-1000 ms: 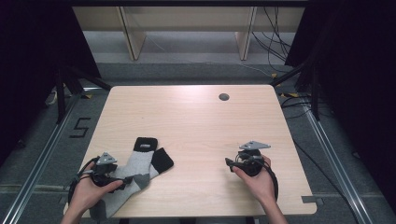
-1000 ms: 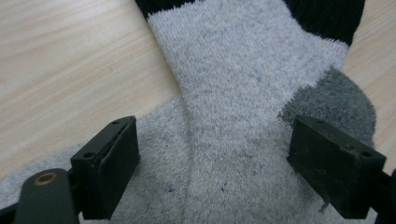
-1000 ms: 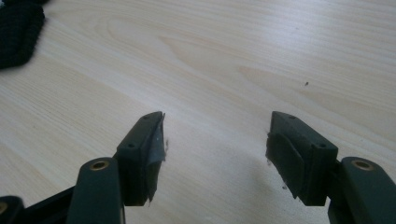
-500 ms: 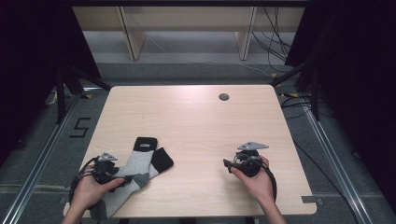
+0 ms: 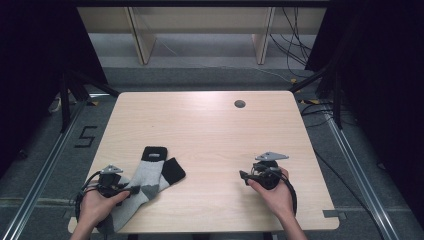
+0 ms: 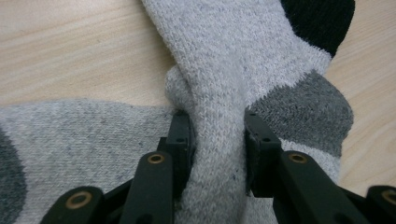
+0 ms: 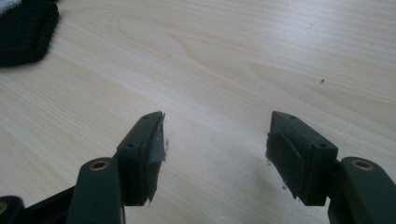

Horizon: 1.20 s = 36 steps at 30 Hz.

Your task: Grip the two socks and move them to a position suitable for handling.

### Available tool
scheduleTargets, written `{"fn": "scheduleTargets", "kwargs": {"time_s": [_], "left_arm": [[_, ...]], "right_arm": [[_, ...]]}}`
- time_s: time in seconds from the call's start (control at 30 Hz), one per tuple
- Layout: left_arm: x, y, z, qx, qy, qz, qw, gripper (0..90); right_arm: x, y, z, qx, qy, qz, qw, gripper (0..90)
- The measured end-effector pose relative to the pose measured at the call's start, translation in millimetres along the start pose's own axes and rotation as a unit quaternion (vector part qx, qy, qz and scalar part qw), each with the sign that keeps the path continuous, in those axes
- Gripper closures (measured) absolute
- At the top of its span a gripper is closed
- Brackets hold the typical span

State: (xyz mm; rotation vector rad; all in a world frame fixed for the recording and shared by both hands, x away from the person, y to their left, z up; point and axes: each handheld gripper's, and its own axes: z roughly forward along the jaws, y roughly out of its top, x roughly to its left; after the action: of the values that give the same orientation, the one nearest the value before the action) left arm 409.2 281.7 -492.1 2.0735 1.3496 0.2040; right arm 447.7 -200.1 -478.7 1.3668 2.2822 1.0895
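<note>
Grey socks point(image 5: 145, 182) lay at the bench's point(image 5: 210, 125) seven o'clock corner; left hand-held gripper point(image 6: 217, 140), jaws just closed, pinched a fold for lifting, while right hand-held gripper point(image 7: 215, 144) waited wide, empty

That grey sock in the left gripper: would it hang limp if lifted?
Probably. The grey sock is soft knit and already bunches into a fold where the left gripper pinches it. It looks light. The fuzzy fabric likely won't slip from the pads.
</note>
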Motion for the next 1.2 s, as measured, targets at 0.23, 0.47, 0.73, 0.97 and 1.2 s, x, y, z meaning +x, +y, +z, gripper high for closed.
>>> {"fn": "scheduleTargets", "kwargs": {"time_s": [0.23,0.47,0.73,0.97,1.2], "left_arm": [[-2.4,1.2,-2.7,-0.011,-0.002,0.008,0.9999,71.0],[-11.7,13.0,-12.0,-0.016,-0.010,0.029,0.9994,71.7],[-24.5,29.4,-23.1,-0.039,-0.013,0.055,0.9976,71.7],[-34.9,42.6,-30.2,-0.053,-0.012,0.075,0.9957,71.8],[-47.1,61.6,-34.9,-0.075,-0.020,0.096,0.9923,71.8]], "right_arm": [[-0.9,-1.1,0.1,0.003,-0.004,0.013,0.9999,37.3],[-0.2,-1.8,-1.7,0.010,-0.008,0.040,0.9991,37.3],[-6.9,-1.4,-1.7,-0.003,-0.006,0.009,0.9999,37.4],[-4.9,-1.6,-2.3,0.007,-0.002,0.029,0.9996,37.5],[-6.4,-2.3,-1.6,0.006,-0.007,0.024,0.9997,37.5]]}}
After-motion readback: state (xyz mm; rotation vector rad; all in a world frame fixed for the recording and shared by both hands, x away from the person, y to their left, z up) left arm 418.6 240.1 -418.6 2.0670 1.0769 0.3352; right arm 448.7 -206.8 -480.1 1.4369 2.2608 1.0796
